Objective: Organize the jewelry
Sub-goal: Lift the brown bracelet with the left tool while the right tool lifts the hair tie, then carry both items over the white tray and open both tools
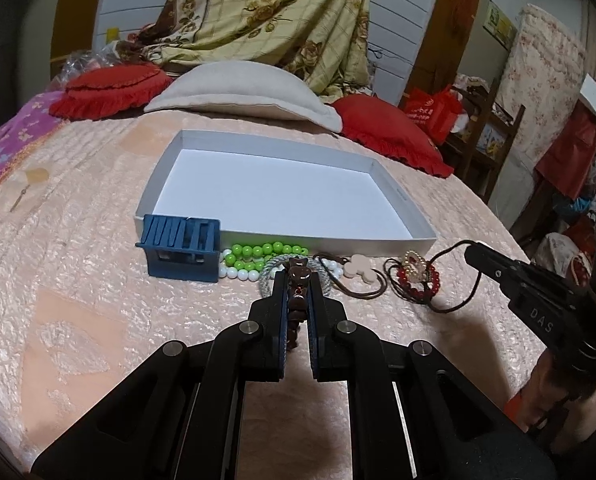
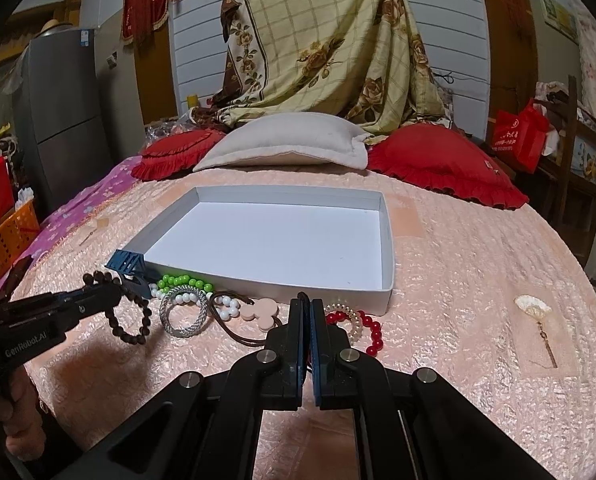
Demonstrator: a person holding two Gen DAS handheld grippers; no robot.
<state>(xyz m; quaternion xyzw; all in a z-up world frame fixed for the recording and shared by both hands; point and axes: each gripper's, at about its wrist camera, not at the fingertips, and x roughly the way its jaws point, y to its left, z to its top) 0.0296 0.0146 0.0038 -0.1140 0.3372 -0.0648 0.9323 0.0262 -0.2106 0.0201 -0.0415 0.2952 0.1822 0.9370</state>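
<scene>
- The left gripper [image 1: 296, 280] pinches a string of dark brown beads [image 2: 128, 312]. In the right wrist view the beads hang from its tip in a loop above the bed cover, so this one piece is picked up but not put away yet.
- The right gripper [image 2: 306, 308] has its fingers pressed together. In the left wrist view a thin brown cord [image 1: 453, 280] seems to run up to its tip, so it may be holding the cord, but I cannot tell for sure.
- Just past the grippers, most of the jewelry lies in a row on the pink bed cover [image 2: 477, 260]: a silver ring bracelet [image 2: 184, 312], green beads [image 2: 182, 281], white beads [image 2: 228, 305], a pink flower-shaped piece [image 2: 260, 312], and red beads [image 2: 371, 330] with a pearl band.
- A small shell charm [image 2: 531, 308] lies alone, well apart to the right.
- A little blue rack [image 1: 182, 248] stands touching the near left corner of the box.
- Behind the row, the white box [image 2: 389, 240] has nothing in it.
- So I think the job has just begun. Almost every piece is left to do.
</scene>
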